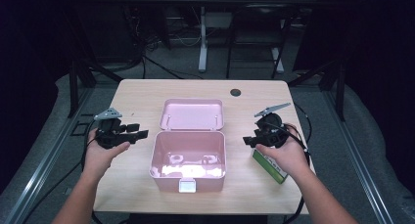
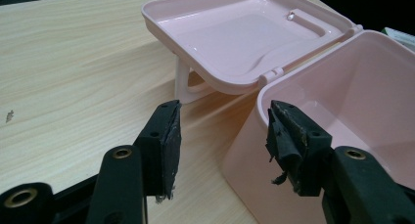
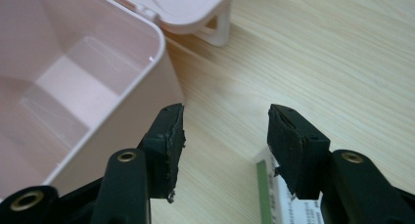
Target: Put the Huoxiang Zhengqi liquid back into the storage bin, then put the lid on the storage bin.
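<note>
A pink plastic box (image 1: pixel 188 160) stands open at the middle of the table, its lid (image 1: pixel 192 114) swung back flat behind it. Nothing lies inside the box (image 2: pixel 352 97); its hollow (image 3: pixel 63 82) is bare. My left gripper (image 1: pixel 139 132) hovers to the left of the box, open with nothing between its jaws (image 2: pixel 222 141). My right gripper (image 1: pixel 247 141) hovers to the right of the box, open too (image 3: pixel 225 145). A green and white carton (image 1: pixel 270 165) lies on the table under my right hand; its corner (image 3: pixel 274 194) shows below the right jaw.
The wooden table (image 1: pixel 137 97) has a dark round grommet (image 1: pixel 235 92) near its far edge. A white latch (image 1: pixel 188 186) sits on the box's near wall. Beyond the table stand black frames and a white desk leg (image 1: pixel 202 48) on the grey floor.
</note>
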Action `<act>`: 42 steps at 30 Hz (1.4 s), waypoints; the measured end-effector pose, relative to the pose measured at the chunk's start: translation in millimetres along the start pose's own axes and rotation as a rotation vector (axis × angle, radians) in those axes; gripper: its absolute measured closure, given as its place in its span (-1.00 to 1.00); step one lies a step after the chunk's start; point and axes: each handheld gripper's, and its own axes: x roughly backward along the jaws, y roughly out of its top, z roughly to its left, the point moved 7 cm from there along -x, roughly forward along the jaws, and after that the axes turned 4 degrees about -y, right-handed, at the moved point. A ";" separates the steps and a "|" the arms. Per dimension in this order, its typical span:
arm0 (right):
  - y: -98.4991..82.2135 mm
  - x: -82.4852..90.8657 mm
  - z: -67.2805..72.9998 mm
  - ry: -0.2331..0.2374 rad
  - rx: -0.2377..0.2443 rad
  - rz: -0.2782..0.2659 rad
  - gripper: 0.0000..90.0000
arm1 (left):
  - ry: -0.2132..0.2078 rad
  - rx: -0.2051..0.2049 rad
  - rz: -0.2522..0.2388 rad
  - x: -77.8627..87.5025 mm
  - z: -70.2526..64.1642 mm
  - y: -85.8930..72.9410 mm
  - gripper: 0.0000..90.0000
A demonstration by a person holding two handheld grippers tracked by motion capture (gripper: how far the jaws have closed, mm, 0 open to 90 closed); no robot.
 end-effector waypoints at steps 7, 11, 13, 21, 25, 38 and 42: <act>-2.0 -7.5 -21.8 -0.040 0.016 0.092 0.06 | 0.008 -0.006 -0.005 2.1 2.0 1.7 0.04; -1.7 -6.8 -29.1 -0.048 0.023 0.145 0.06 | 0.003 0.012 0.001 0.8 2.5 0.3 0.04; -1.8 -6.6 -31.4 -0.041 0.023 0.180 0.06 | 0.005 0.007 -0.002 0.3 2.7 0.5 0.04; -11.3 -10.8 -42.6 -0.051 0.044 0.289 0.06 | -0.001 -0.001 -0.002 0.9 1.2 1.4 0.04; -16.2 -13.2 -45.4 -0.057 0.048 0.319 0.05 | 0.002 0.006 -0.010 0.9 2.0 2.5 0.04; -20.7 -19.3 -38.9 -0.069 0.091 0.456 0.04 | 0.018 -0.006 -0.031 12.7 -3.1 1.6 0.04; -21.9 -21.0 -37.9 -0.081 0.103 0.480 0.03 | 0.019 -0.006 -0.029 12.1 -3.8 2.9 0.04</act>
